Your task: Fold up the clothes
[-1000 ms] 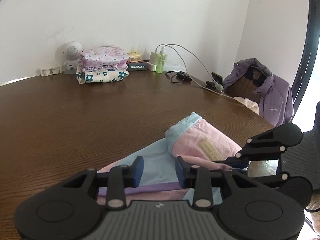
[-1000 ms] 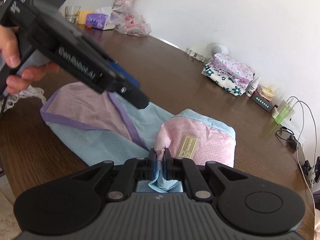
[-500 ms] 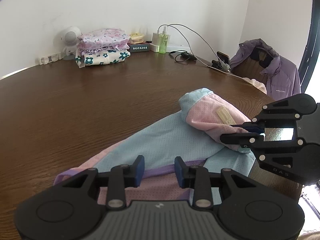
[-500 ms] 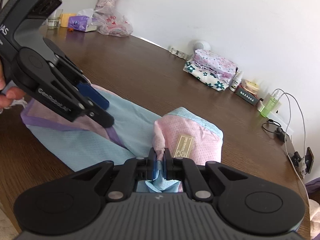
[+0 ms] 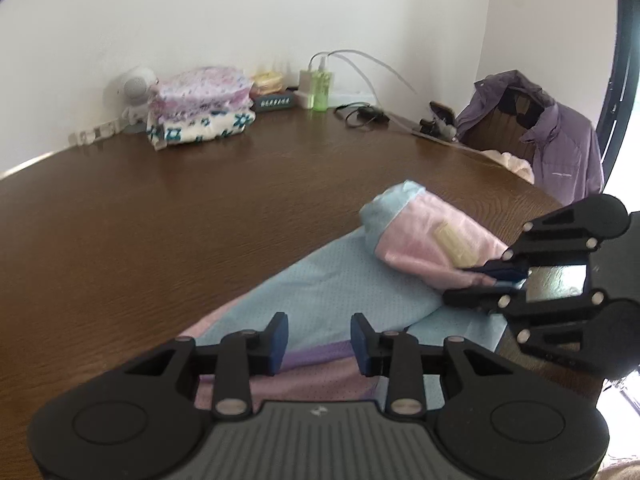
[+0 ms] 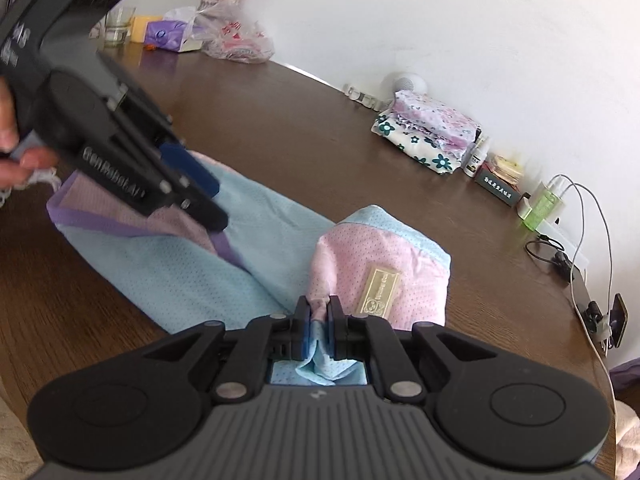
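Right gripper (image 6: 319, 322) clamped on a bunched fold of the pink-and-blue garment (image 6: 248, 256), which lies on the near edge of the brown table (image 5: 200, 208). Left gripper (image 5: 319, 336) hangs over its purple trim, jaws apart, empty. Folded floral clothes stack (image 5: 200, 110), green bottle (image 5: 322, 92), cables at far wall; purple jacket (image 5: 560, 148) on chair.

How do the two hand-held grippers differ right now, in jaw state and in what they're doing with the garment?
The right hand-held gripper is shut on the garment, pinching bunched blue and pink fabric at its rolled end; the left hand-held gripper is open and holds nothing. The right sits by the beige label; the left hangs over the purple-trimmed end. Both are black with blue pads and point at the same garment on the table.
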`<act>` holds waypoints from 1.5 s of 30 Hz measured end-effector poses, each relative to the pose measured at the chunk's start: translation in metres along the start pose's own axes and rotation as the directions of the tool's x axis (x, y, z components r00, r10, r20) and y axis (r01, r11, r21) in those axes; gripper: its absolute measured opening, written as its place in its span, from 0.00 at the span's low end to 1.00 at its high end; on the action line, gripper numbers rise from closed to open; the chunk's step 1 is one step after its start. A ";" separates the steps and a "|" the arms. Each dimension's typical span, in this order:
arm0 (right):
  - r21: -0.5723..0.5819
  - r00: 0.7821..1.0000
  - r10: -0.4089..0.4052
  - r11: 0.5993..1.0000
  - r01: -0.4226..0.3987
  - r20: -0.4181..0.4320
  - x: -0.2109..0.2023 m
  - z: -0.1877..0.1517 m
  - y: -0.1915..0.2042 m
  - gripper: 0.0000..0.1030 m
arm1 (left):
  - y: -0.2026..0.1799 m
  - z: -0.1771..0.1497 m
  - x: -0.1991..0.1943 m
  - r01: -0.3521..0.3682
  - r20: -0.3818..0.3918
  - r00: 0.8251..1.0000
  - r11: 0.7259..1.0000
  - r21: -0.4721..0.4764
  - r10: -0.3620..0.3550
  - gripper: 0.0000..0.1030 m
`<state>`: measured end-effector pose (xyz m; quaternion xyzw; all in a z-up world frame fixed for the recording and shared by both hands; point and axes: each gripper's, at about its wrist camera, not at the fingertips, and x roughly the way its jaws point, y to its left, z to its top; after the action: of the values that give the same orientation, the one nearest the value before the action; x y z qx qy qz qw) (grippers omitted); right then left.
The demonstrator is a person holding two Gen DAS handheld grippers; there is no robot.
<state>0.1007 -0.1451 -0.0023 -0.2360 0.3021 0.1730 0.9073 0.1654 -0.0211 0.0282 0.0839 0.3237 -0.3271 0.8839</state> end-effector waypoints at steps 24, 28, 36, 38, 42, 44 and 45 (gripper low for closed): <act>0.801 0.917 0.313 0.467 -0.374 0.245 0.012 -0.085 -0.143 0.36 | -0.034 0.013 0.062 0.167 -0.046 0.985 0.984 0.058 -0.165 0.26; 0.849 0.903 0.335 0.361 -0.387 0.269 0.020 -0.095 -0.146 0.09 | -0.037 0.013 0.059 0.172 -0.044 0.985 0.983 0.059 -0.170 0.32; 0.442 0.998 -0.007 0.897 -0.021 0.063 -0.038 -0.018 -0.108 0.07 | -0.044 0.002 0.017 0.122 -0.024 0.992 0.985 0.122 -0.120 0.35; 0.198 0.991 -0.127 0.973 0.117 0.041 -0.045 0.003 -0.073 0.07 | -0.040 -0.006 0.011 0.104 -0.034 0.994 0.988 0.114 -0.101 0.36; -0.157 0.982 -0.187 0.970 0.187 0.014 -0.030 0.020 -0.008 0.07 | -0.023 -0.018 0.004 0.094 -0.045 0.995 0.995 0.043 -0.093 0.36; -0.178 0.988 -0.154 0.972 0.151 -0.005 -0.019 0.023 0.009 0.08 | -0.014 -0.018 -0.001 0.096 -0.028 0.995 0.995 -0.006 -0.096 0.36; -0.185 0.990 -0.137 0.974 0.132 -0.015 -0.014 0.024 0.017 0.08 | -0.011 -0.016 -0.004 0.099 -0.010 0.995 0.995 -0.025 -0.100 0.36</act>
<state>0.0936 -0.1201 0.0177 -0.3410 0.2807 0.1350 0.8870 0.1482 -0.0216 0.0186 0.0586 0.3365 -0.3662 0.8656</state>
